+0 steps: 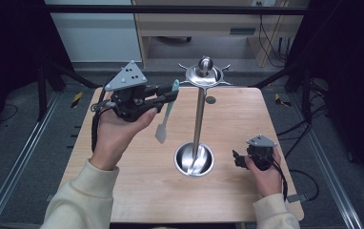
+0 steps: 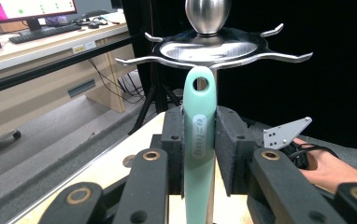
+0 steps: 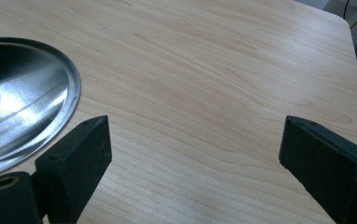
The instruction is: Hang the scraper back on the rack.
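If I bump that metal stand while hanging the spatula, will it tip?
Probably not easily: the stand has a wide dish base. Its tall thin pole and top-heavy hook ring could still rock. The spatula looks light.

wooden table [image 1: 137,191], monitor [image 2: 27,9], keyboard [image 2: 43,31]

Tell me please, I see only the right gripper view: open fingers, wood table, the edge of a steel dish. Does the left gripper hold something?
Observer: Yes, the left gripper is shut on a mint-green spatula, blade hanging down.
Operator: And the steel dish, what is it?
Observer: It is the base of an upright stand with hook arms on top.
Operator: Is the spatula on a hook already?
Observer: Not yet; in the left gripper view its handle hole sits just below the hook arms, on none of them.
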`<control>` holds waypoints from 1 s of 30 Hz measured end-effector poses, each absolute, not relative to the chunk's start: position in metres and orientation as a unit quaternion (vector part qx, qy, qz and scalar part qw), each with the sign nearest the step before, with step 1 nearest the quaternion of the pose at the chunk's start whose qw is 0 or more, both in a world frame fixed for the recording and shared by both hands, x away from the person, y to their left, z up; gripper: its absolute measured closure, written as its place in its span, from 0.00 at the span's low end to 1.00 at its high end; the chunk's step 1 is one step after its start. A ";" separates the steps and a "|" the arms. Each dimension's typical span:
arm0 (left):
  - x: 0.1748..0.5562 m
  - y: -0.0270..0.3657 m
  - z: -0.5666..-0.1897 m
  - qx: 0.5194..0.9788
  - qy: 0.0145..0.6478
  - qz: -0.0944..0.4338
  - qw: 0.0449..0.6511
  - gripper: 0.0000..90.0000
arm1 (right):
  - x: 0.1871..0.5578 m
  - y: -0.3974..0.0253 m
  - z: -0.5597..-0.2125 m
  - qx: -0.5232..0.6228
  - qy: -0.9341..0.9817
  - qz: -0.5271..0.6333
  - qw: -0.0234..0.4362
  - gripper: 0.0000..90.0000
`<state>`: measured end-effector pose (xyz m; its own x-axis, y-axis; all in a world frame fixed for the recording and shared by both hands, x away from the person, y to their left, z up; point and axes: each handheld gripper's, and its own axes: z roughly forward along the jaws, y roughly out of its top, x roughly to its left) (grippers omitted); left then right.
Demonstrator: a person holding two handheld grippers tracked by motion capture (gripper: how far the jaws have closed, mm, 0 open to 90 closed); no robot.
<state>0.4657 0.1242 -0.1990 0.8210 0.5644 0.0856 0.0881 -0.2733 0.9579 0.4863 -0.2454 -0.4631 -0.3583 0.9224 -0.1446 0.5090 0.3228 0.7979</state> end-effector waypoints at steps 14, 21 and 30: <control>0.470 0.116 -0.200 0.771 0.212 0.209 0.564 0.82 | 0.487 -0.246 -0.463 0.475 0.753 0.335 0.308 0.11; 0.472 0.113 -0.201 0.770 0.212 0.209 0.565 0.82 | 0.487 -0.246 -0.463 0.474 0.753 0.336 0.308 0.11; 0.473 0.109 -0.201 0.769 0.212 0.206 0.567 0.82 | 0.487 -0.246 -0.463 0.476 0.752 0.336 0.308 0.11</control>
<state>0.4732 0.1095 -0.2014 0.8256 0.5590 0.0763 0.0928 -0.2680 0.9589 0.4866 -0.2464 -0.4631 -0.3563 0.9234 -0.1431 0.5092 0.3202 0.7989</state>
